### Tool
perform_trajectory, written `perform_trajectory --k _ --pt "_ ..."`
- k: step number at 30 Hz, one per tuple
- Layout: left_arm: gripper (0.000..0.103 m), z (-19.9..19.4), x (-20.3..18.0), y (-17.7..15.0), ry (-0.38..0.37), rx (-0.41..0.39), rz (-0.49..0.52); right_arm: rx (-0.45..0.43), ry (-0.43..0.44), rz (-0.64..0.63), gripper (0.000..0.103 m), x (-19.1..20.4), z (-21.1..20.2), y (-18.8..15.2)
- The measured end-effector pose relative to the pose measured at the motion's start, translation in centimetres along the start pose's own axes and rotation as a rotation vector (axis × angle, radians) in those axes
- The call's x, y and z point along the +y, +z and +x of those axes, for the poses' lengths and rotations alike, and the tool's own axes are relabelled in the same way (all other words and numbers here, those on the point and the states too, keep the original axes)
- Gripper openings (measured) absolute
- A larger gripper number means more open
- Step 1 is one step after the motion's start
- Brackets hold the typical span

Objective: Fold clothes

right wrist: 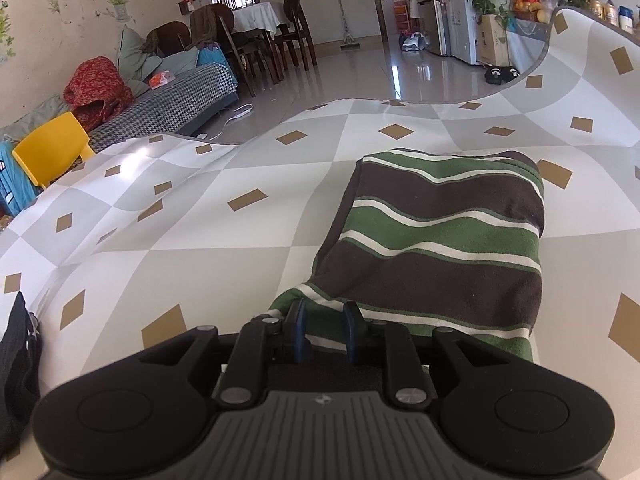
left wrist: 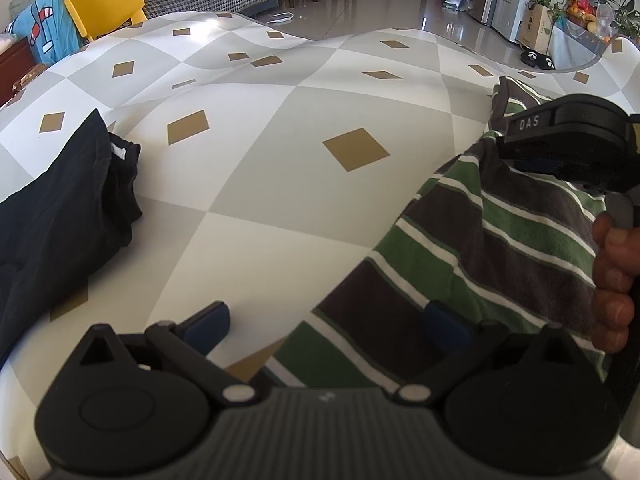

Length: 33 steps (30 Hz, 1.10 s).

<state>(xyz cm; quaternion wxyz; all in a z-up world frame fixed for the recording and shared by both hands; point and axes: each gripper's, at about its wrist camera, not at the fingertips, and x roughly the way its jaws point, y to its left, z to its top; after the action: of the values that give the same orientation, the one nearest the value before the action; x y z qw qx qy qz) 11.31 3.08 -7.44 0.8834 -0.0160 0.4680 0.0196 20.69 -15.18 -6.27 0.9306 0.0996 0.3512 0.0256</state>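
**Both grippers at striped shirt, right one pinching**

Right gripper (right wrist: pixel 323 330) low over the table (right wrist: pixel 240 264), fingers nearly closed, pinching the near edge of the striped shirt (right wrist: pixel 440 240); shirt lies folded ahead of it. Person's hand (left wrist: pixel 612 276) wraps the right handle at the left view's far right. Left gripper (left wrist: pixel 326 326) spread wide, one finger over bare cloth, other over the shirt's edge, gripping nothing. Black garment (left wrist: pixel 60 216) lies well left, apart.
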Motion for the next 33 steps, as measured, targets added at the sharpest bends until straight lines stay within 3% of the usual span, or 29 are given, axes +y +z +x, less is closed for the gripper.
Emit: perform_trajectory --k 14,25,33 --pt "0.103 -1.5 0.1 -0.6 -0.013 0.003 -0.027 0.060 -0.025 0.125 0.034 -2.7 -6.2 -3.1" --pt "0.103 -3.9 -1.4 -2.9 -0.042 -0.009 0.056 0.151 -0.127 0.046 0.039 -3.3 -10.2 -3.1" --pt "0.103 -4.8 -2.7 -3.5 -0.061 -0.001 0.083 0.208 -0.075 -0.018 0.040 -4.5 -13.0 -1.3"
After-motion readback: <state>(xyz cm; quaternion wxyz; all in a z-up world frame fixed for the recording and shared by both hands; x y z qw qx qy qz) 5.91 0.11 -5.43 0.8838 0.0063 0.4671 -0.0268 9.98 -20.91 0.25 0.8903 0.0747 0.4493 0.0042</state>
